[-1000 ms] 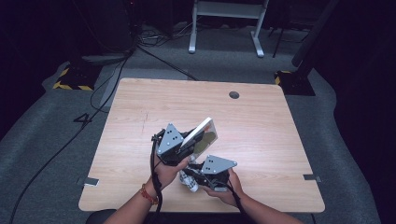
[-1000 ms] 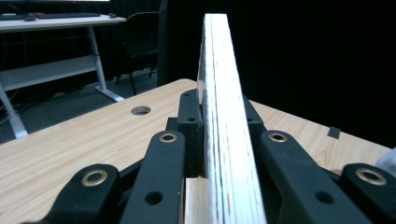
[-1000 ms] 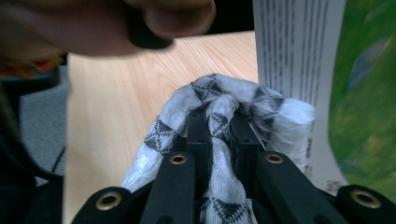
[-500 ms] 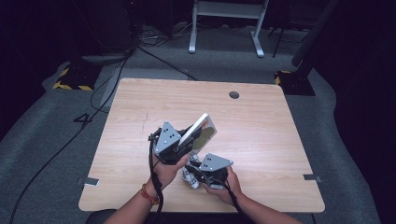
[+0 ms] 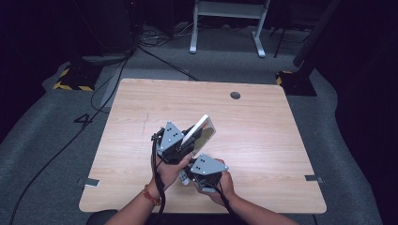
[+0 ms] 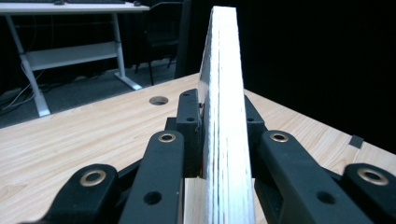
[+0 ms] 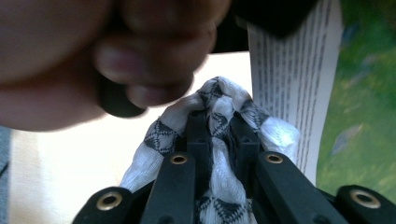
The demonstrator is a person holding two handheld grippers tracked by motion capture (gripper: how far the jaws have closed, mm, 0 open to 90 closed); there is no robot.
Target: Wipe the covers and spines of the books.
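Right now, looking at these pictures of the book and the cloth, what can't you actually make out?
- The book, left gripper view: edge-on between the jaws, so its covers stay hidden.
- The printed lines, right gripper view: too small and blurred to read.
- The cloth, right gripper view: its lower part sits behind the jaws; in the high view the hands hide most of it.
- The left hand, right gripper view: a close blur that hides what lies behind it.

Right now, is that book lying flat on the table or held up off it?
Held up, tilted. The left tool clamps the book edge-on between its jaws, and the high view shows it angled above the table.
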